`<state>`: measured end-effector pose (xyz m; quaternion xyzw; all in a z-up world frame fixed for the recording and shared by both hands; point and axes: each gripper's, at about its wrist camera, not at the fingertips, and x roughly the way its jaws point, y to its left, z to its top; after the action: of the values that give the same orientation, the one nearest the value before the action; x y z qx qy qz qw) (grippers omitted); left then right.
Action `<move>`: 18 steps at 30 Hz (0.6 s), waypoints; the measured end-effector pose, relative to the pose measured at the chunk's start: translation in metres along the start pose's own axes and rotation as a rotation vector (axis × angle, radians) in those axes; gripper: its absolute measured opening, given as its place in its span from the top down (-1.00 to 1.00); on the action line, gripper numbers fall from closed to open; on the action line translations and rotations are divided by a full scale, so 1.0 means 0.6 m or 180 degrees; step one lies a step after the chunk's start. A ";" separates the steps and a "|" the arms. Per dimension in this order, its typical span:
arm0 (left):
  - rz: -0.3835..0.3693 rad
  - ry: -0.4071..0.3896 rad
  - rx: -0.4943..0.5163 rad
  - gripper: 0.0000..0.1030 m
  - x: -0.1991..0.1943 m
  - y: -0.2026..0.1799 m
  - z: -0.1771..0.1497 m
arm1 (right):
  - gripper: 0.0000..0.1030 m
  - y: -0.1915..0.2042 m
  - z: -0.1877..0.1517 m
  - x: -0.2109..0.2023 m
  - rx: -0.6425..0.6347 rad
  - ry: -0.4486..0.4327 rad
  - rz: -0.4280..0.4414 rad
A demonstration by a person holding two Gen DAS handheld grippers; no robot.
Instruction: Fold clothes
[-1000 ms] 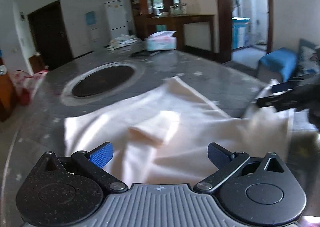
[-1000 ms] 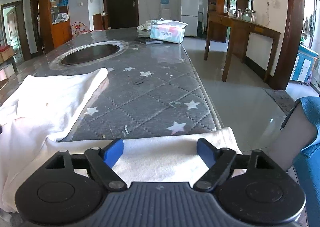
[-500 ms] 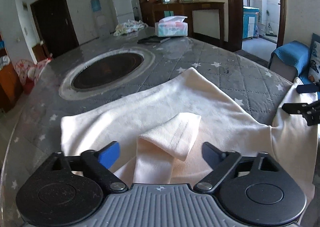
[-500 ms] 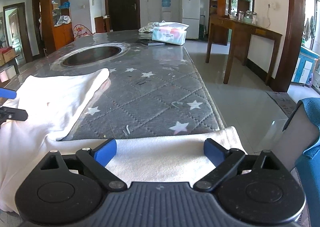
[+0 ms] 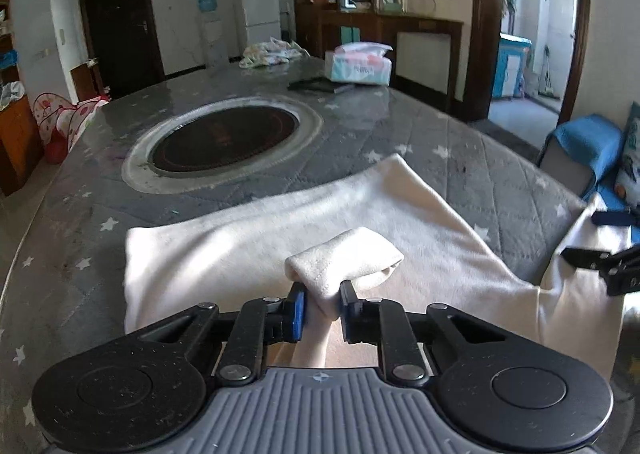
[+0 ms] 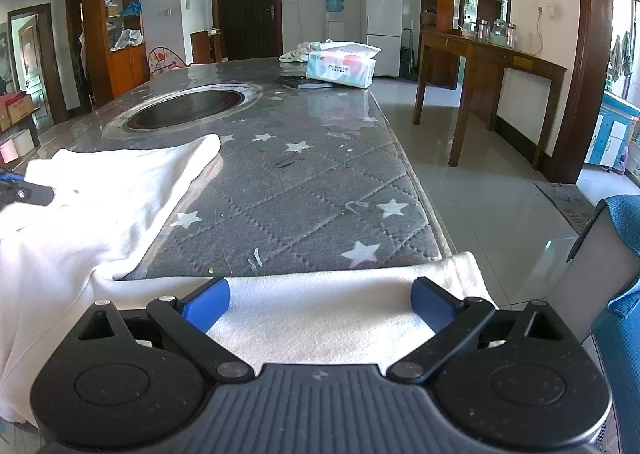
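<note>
- My left gripper (image 5: 322, 308) had just been closing, and its fingers (image 5: 297, 312) pinched a bunched fold of the cream garment (image 5: 248, 242), a cuff-like end that stuck up past the pads.
- The garment lay spread over the near part of the grey star-patterned worktop (image 5: 472, 157), one long panel running away toward the round dark inset (image 5: 226, 137).
- From the right wrist view, my right gripper (image 6: 320, 300) had its fingers (image 6: 208, 304) spread wide, having just opened a little further; a strip of the white cloth lay along the worktop's near edge below them, and I saw no pad pressing on it.
- The cloth's right corner (image 6: 466, 268) hung just past the worktop's corner.
- A tissue pack (image 6: 342, 63) sat at the far end, well apart from the garment.
</note>
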<state>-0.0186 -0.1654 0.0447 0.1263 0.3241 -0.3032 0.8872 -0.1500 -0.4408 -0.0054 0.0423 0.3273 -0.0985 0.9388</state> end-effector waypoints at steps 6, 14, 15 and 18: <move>0.0015 -0.0302 -0.0325 0.67 -0.058 0.041 0.010 | -0.93 0.001 0.001 0.000 -0.0003 0.0002 -0.0004; 0.0312 -0.0704 -0.0806 0.68 -0.169 0.130 -0.011 | -0.93 0.002 0.000 0.000 -0.0013 0.0006 -0.0018; 0.0370 -0.0730 -0.0861 0.68 -0.182 0.141 -0.018 | -0.93 0.003 0.000 0.000 -0.0013 0.0007 -0.0020; 0.0555 -0.0774 -0.1033 0.68 -0.214 0.170 -0.044 | -0.94 0.004 0.000 0.000 -0.0017 0.0009 -0.0027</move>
<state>-0.0459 -0.0158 0.1112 -0.0280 0.2471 -0.1822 0.9513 -0.1496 -0.4386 -0.0057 0.0385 0.3290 -0.1016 0.9381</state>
